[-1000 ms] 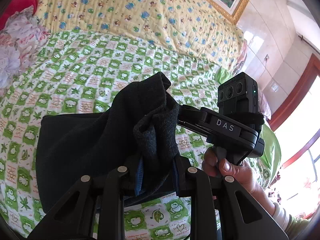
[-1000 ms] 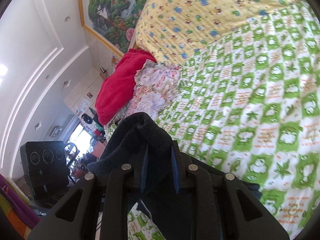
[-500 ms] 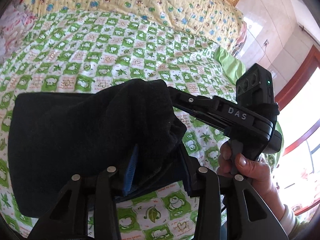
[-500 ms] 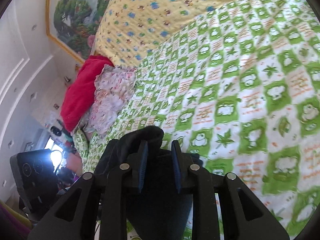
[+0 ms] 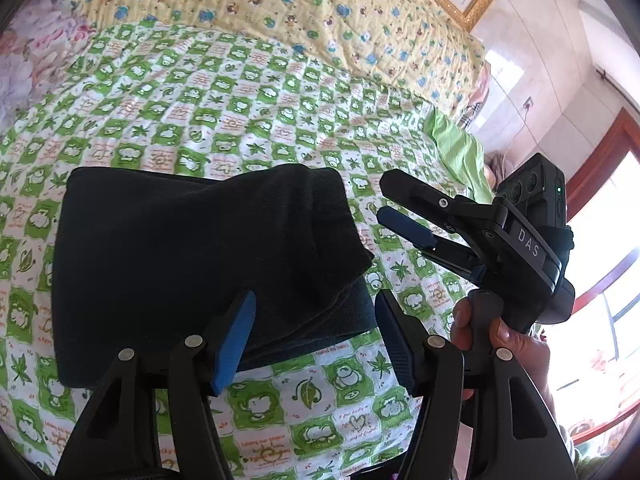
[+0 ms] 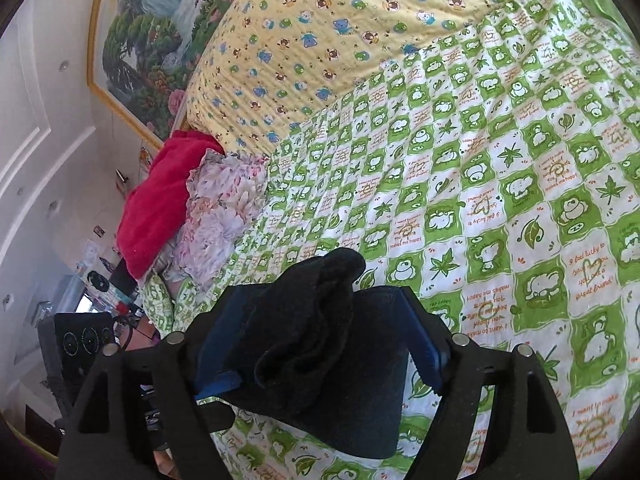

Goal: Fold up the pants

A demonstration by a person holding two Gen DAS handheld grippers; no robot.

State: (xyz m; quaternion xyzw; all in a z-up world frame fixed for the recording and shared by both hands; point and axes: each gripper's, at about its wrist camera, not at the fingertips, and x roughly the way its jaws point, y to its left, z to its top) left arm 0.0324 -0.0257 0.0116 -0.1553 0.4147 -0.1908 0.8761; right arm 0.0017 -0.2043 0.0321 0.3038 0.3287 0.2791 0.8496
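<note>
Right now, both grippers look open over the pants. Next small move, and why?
Probably back both grippers off. The left gripper and right gripper are open, and the dark pants lie folded on the green checked bedspread. In the right wrist view a bunched edge sits between the open right fingers, so draw away gently, then flatten it.

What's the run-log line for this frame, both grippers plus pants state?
left gripper: open, released | right gripper: open, released | pants: folded, lying on green checked quilt | phase: fold laid down
</note>
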